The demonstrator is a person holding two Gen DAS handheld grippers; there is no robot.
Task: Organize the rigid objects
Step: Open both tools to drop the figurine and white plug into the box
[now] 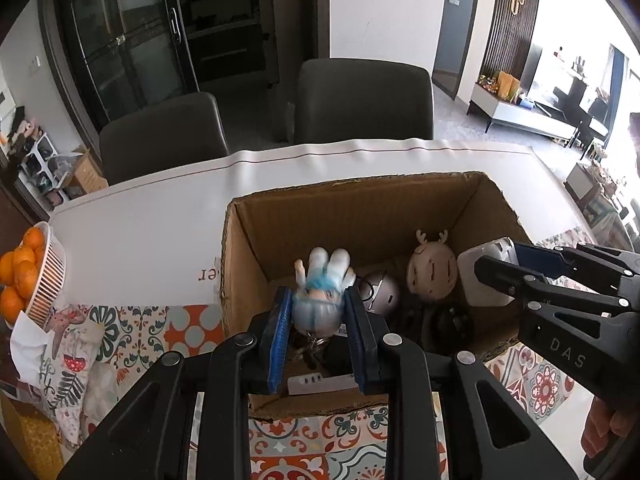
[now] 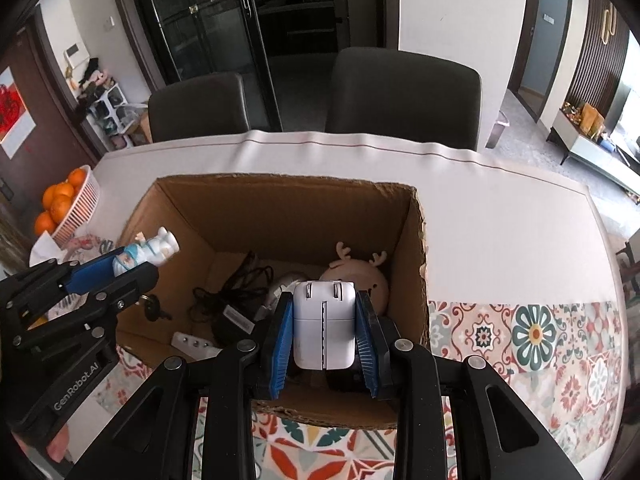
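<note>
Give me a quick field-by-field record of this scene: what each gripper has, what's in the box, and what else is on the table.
left gripper: shut on blue-haired figurine, over the box
right gripper: shut on white plug adapter, over the box
container: open cardboard box
inside box: antlered round toy, black cable bundle, silver round object, white power strip
table edge: basket of oranges
surface: patterned tablecloth
</note>
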